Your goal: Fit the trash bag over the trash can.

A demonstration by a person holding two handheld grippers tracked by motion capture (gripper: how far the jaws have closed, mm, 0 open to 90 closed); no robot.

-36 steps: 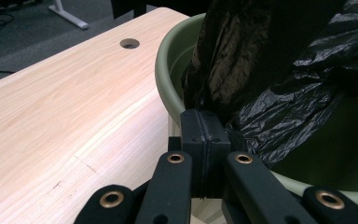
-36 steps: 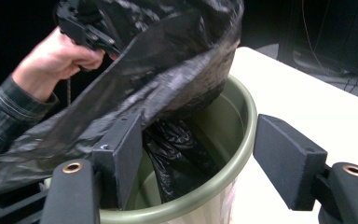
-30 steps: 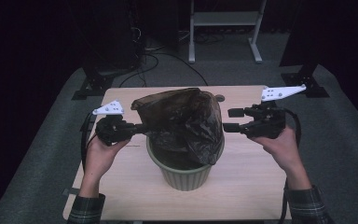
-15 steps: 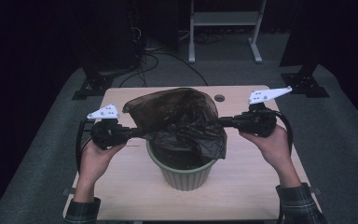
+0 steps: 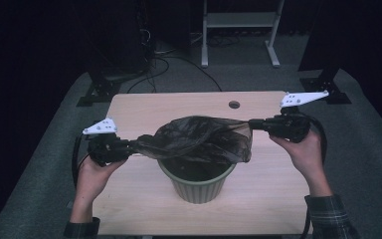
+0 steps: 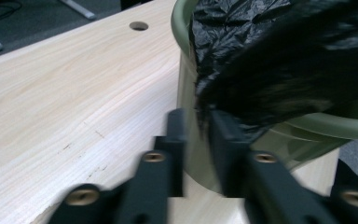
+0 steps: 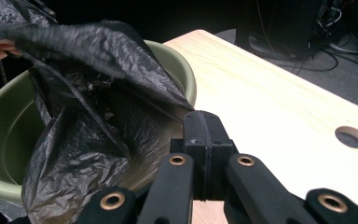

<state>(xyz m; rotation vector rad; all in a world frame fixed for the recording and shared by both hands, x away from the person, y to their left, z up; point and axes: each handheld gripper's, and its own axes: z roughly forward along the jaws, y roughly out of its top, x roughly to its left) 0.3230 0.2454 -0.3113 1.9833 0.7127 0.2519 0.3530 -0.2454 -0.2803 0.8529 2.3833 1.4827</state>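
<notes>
A black plastic bag [image 5: 199, 139] is stretched flat over the mouth of a green round bin [image 5: 199, 186] on the wooden table [image 5: 144, 209]. My left gripper [image 5: 132, 147] is at the bag's left end. Its jaws have just been opening: in the left gripper view [image 6: 196, 116] a gap shows between them, with the bag's edge [image 6: 270, 60] hanging at the tips beside the bin's rim [image 6: 186, 28]. My right gripper [image 5: 252, 123] is at the bag's right end. In the right gripper view [image 7: 204, 116] it is shut on a pinch of the bag [image 7: 84, 130] above the bin [image 7: 182, 70].
A round cable hole [image 5: 234, 105] lies in the tabletop behind the bin. The bin stands near the table's front middle, with bare wood to its left and right. Beyond the far edge are a white rack's legs [image 5: 238, 55], cables and dark stands on grey floor.
The bag, bunched high over the bin before, now lies lower and flatter across its mouth. The left hand has slid toward the near edge.
</notes>
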